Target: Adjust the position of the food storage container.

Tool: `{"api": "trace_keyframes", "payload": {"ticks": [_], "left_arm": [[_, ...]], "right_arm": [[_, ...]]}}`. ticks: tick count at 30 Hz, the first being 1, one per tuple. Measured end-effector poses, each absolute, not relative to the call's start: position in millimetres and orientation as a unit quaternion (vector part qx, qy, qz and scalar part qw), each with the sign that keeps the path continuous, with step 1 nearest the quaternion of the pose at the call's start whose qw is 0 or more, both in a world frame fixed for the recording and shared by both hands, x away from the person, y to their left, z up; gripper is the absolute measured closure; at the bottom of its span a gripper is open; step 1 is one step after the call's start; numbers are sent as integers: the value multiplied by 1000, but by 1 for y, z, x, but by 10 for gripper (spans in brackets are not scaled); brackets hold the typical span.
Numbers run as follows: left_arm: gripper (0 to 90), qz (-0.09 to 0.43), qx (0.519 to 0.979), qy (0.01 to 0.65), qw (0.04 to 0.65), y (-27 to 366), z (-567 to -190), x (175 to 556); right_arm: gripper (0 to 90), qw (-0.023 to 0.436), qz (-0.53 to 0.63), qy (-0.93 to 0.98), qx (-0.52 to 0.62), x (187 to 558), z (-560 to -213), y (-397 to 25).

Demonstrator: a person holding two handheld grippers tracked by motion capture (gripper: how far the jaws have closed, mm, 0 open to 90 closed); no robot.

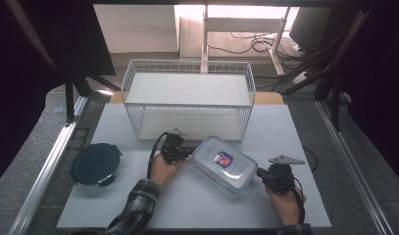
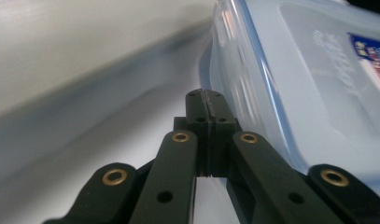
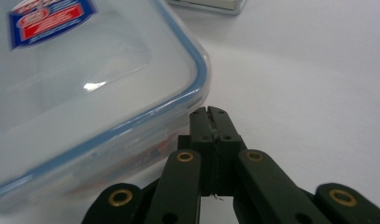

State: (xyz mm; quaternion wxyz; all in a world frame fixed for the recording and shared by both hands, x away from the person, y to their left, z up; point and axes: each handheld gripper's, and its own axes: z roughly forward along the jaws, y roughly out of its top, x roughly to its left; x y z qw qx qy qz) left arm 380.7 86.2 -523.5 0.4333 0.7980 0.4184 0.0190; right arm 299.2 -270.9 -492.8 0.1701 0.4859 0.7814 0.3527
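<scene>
A clear rectangular food container (image 1: 224, 163) with a blue-sealed lid and a red and blue label lies on the white table (image 1: 197, 205) in front of the wire basket. My left gripper (image 1: 189, 153) presses its shut jaws against the container's left end. In the left gripper view the left gripper (image 2: 205, 95) has both jaws together with nothing between them, beside the container's wall (image 2: 290, 79). My right gripper (image 1: 259, 172) is shut at the container's right corner. In the right gripper view the right gripper (image 3: 208, 113) is empty, just below the lid's rim (image 3: 131, 70).
A white wire basket (image 1: 188, 98) stands at the back of the table. A round dark container with a black lid (image 1: 95, 163) sits at the left. Dark frame rails run along both table sides.
</scene>
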Motion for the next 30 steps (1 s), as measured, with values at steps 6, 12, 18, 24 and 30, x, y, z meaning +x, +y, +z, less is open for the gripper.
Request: {"api": "trace_keyframes", "payload": {"ticks": [6,12,18,24,30], "left_arm": [[900,17,793,430,431,108,-522,350],[900,15,781,452,430,129,-521,321],[900,29,771,473,426,152,-522,290],[900,35,760,493,421,166,-521,272],[900,41,759,497,418,170,-521,260]], "right_arm": [[891,171,351,789,474,306,-494,-258],[891,160,348,805,453,314,-497,-238],[890,157,343,821,428,321,-500,-210],[890,142,342,834,409,331,-502,-189],[890,132,332,845,399,338,-502,-177]]}}
